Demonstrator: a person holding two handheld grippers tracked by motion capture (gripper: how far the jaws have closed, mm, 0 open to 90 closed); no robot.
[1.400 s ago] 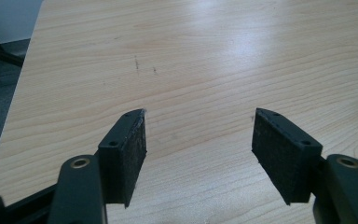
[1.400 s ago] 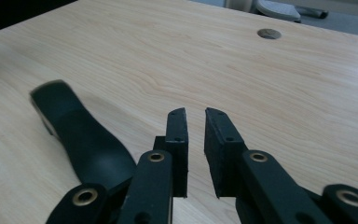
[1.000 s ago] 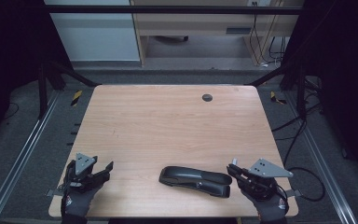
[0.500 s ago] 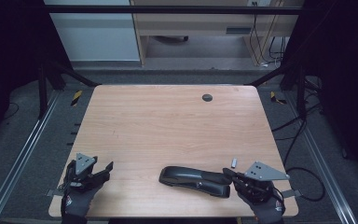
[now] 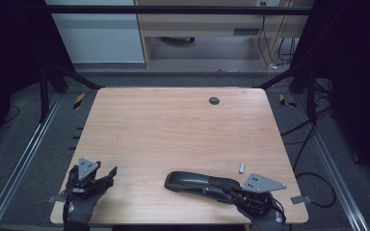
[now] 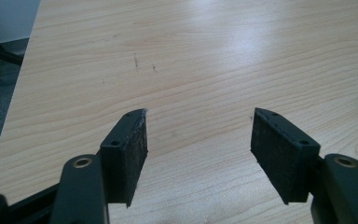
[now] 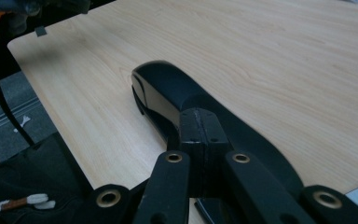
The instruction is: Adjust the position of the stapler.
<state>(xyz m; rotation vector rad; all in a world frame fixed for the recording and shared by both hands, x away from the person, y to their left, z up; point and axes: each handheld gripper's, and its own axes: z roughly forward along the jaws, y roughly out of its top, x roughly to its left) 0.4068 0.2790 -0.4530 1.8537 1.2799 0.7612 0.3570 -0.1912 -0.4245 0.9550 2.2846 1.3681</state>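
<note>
Lab-like recording bay, bare wooden table (image 5: 173, 130) on dark carpet, metal floor rails (image 5: 24, 159), trailing cables (image 5: 313, 139), black curtains (image 5: 9, 57)

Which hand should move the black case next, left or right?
Right. The right gripper sits at the black case with its jaws together over the near end. The left gripper is open above bare table, well away from it.

Right gripper (image 7: 204, 140) (jaws together) over black stapler (image 7: 168, 91) on table (image 7: 284, 60)
</note>
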